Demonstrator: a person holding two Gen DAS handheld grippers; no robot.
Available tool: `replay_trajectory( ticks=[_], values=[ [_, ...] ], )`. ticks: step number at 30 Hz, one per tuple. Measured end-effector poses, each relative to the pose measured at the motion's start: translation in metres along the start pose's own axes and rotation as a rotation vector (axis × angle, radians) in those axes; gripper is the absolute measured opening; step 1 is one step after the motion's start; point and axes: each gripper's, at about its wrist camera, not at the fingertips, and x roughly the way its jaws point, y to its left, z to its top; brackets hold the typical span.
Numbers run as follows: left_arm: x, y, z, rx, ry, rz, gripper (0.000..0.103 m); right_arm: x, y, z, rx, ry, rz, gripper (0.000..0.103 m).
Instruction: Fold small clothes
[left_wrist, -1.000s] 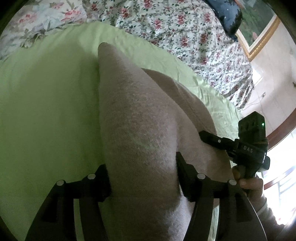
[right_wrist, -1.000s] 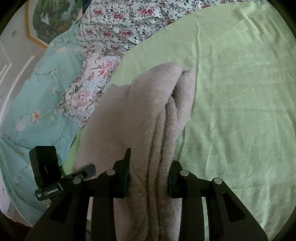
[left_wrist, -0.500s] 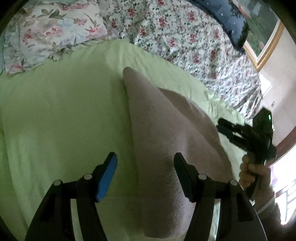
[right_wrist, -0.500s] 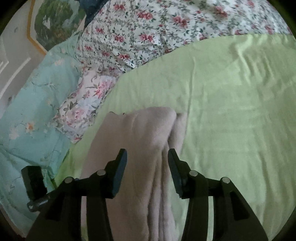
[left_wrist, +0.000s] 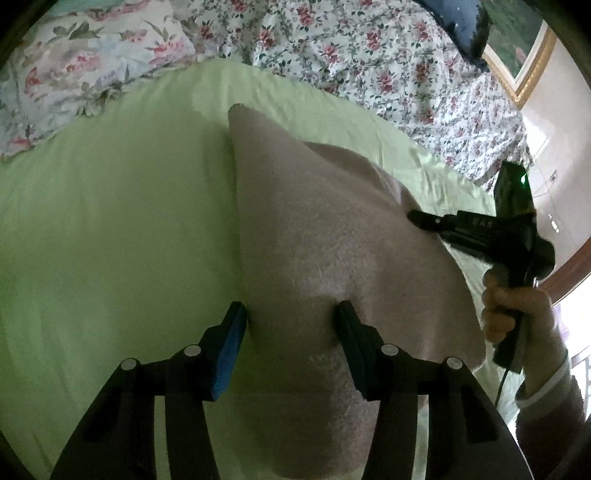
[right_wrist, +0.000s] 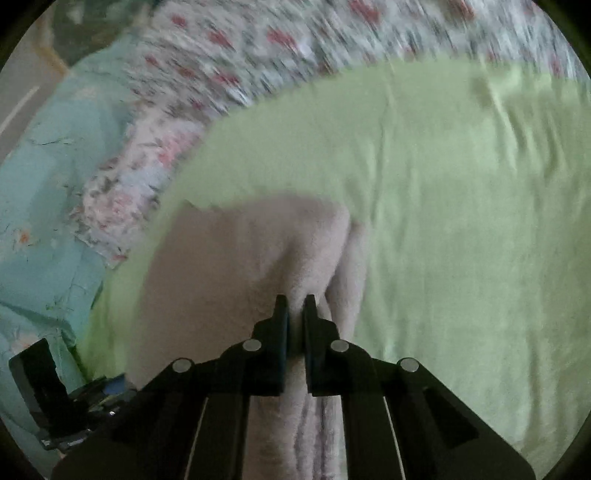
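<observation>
Garment: we find one pale fleece cloth (left_wrist: 332, 240) lying on the green sheet (left_wrist: 110, 221) of the bed, already doubled, with stacked layers showing along its right edge in the right wrist view.
Left claw (left_wrist: 291, 325): released; its fingers stand apart astride the cloth's near left part, the blue pad just beside the edge, and we judge nothing is gripped.
Right claw (right_wrist: 295, 314): clenched on a pinch of the cloth near its right edge; the fingers are nearly together with fabric between them.
Right hand (left_wrist: 513, 310): seen from the left wrist view, holding the right tool at the cloth's far side.
Progress: we judge at least one fold is made, since the cloth lies in layers. What seems left is a further fold or squaring of the edges; how many folds are intended we cannot tell.
Surroundings: floral quilt (left_wrist: 369, 55) and floral pillow (left_wrist: 85, 62) beyond the sheet; a teal cover (right_wrist: 44, 203) at the left; a framed picture (left_wrist: 524, 48) on the wall.
Obstructions: none lie on the sheet near the cloth; the quilt stands well apart.
Visibility: the right wrist view is blurred, so fine creases there cannot be checked.
</observation>
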Motion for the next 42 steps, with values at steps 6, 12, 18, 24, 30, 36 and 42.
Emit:
replay_trajectory(
  ticks=[6, 12, 18, 24, 30, 36, 42],
  values=[
    [-0.032, -0.005, 0.003, 0.038, -0.060, -0.018, 0.046, -0.048, -0.004, -0.015, 0.057, -0.142, 0.000, 0.018],
    [-0.057, -0.020, 0.000, 0.071, -0.132, -0.200, 0.042, -0.076, 0.039, -0.060, 0.029, -0.169, 0.130, 0.018],
    [-0.016, -0.018, -0.016, 0.065, -0.015, -0.208, 0.028, -0.040, 0.026, -0.092, 0.139, -0.108, 0.105, 0.007],
    [0.012, -0.012, -0.032, 0.005, 0.029, -0.252, 0.017, -0.033, -0.004, -0.088, 0.171, -0.144, 0.039, 0.000],
    [0.001, -0.017, -0.034, 0.028, 0.016, -0.214, 0.017, -0.034, 0.003, -0.085, 0.126, -0.130, 0.010, 0.000],
    [-0.031, -0.018, -0.054, 0.095, -0.014, -0.170, 0.018, -0.062, 0.048, -0.112, -0.078, -0.099, -0.008, 0.003],
    [-0.022, -0.007, -0.079, 0.089, 0.041, -0.134, 0.019, -0.054, 0.039, -0.158, -0.193, -0.008, -0.192, 0.000]
  ],
)
